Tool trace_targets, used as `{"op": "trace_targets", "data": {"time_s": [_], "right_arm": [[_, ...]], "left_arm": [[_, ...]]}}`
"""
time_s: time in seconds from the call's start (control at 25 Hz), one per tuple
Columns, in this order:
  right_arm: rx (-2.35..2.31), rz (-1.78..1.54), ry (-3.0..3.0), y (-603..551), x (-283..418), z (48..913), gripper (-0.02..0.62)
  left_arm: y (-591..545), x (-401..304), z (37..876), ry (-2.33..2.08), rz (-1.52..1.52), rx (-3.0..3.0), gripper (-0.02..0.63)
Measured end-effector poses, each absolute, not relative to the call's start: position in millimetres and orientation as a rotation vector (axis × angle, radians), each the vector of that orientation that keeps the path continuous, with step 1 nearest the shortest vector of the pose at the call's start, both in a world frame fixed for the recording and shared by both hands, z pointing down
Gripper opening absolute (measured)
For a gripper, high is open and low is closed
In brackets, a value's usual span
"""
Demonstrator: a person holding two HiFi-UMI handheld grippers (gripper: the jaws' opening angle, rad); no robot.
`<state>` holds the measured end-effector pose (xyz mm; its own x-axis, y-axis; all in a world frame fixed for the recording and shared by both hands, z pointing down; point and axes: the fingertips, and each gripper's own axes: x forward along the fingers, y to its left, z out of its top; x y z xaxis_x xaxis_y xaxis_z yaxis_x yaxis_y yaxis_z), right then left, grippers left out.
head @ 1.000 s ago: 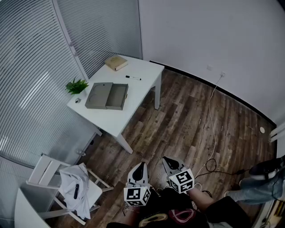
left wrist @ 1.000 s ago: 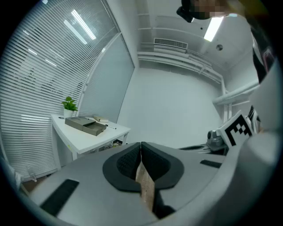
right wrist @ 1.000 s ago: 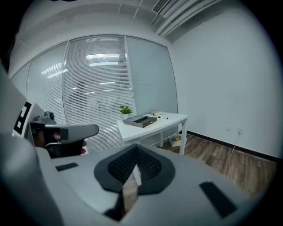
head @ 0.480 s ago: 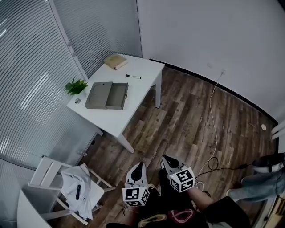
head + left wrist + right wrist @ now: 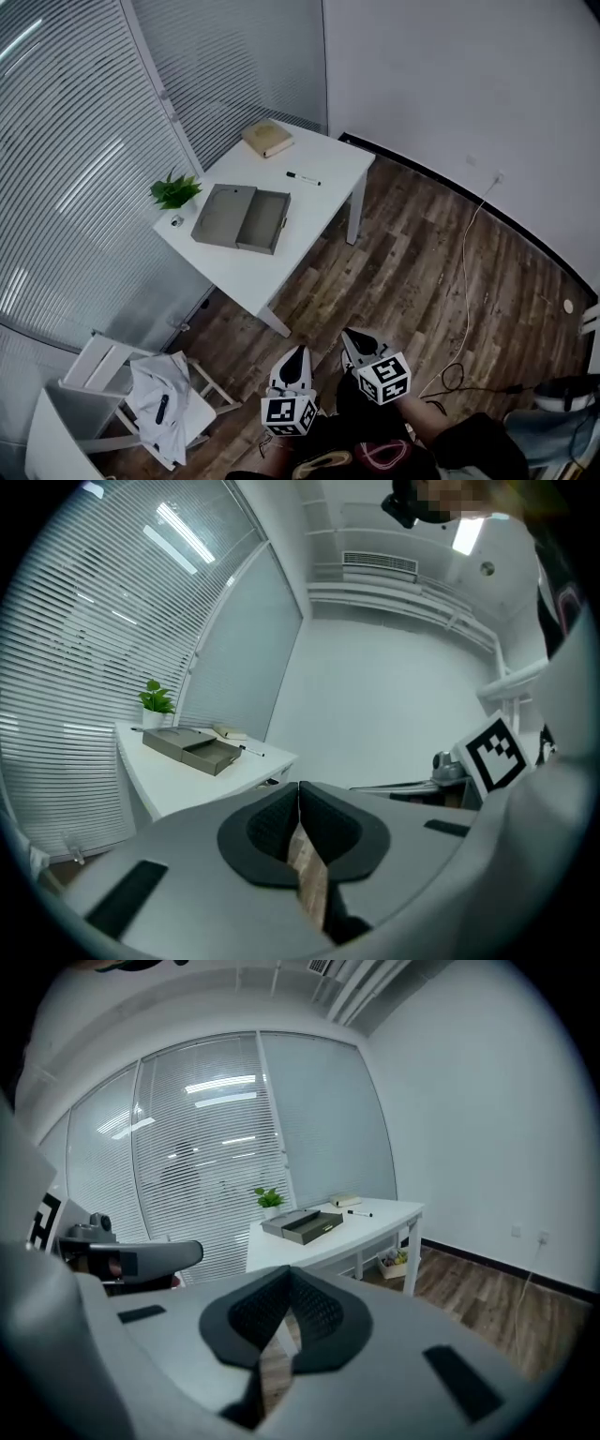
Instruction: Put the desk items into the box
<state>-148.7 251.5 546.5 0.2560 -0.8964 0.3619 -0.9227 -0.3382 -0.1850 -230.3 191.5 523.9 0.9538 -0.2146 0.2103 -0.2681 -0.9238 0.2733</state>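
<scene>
A white desk [image 5: 319, 202] stands across the room by the blinds. On it lie an open grey box [image 5: 241, 217] with its lid folded out, a tan book [image 5: 267, 139], a black marker [image 5: 303, 178], a small potted plant [image 5: 175, 190] and a tiny round item [image 5: 176, 220]. Both grippers hang low near my body, well short of the desk. My left gripper [image 5: 298, 357] and right gripper [image 5: 353, 339] are shut with nothing between their pads. The box [image 5: 190, 748] also shows in the left gripper view, and the box [image 5: 303, 1224] in the right gripper view.
A white folding chair [image 5: 141, 398] draped with a white cloth and a dark remote stands at the lower left. A white cable [image 5: 464, 272] runs over the wooden floor [image 5: 412, 272] to a wall socket. A storage bin [image 5: 396, 1263] sits under the desk. Another person's leg [image 5: 562, 422] shows at right.
The head view has shifted so the desk sits further right and lower in the frame. Both grippers stay shut in the same place near my body.
</scene>
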Motion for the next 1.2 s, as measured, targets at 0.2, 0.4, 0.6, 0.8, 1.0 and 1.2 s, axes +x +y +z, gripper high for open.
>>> {"op": "trace_targets", "data": {"time_s": [0.2,0.4,0.6,0.8,1.0,1.2], "right_arm": [[2.34,0.616,-1.814,226,-102,547,0.009],[2.292,0.615,-1.837,217,-59,549,0.009],[2.268,0.601,-1.882,214,-18,548,0.009],[2.222,0.594,-1.924,211,12,551,0.009],[2.185,0.597,-1.961,204,23,550,0.009],[2.202,0.615,-1.951,203,41,553,0.009]], "left_arm": [[168,-173,520,-0.405,0.243,2.799,0.02],[158,-124,510,-0.446,0.217,2.813,0.02],[160,-89,519,-0.499,0.237,2.794,0.02],[164,-60,521,-0.543,0.222,2.787,0.02],[159,-55,527,-0.602,0.251,2.768,0.02],[150,-41,526,-0.612,0.237,2.777,0.02]]}}
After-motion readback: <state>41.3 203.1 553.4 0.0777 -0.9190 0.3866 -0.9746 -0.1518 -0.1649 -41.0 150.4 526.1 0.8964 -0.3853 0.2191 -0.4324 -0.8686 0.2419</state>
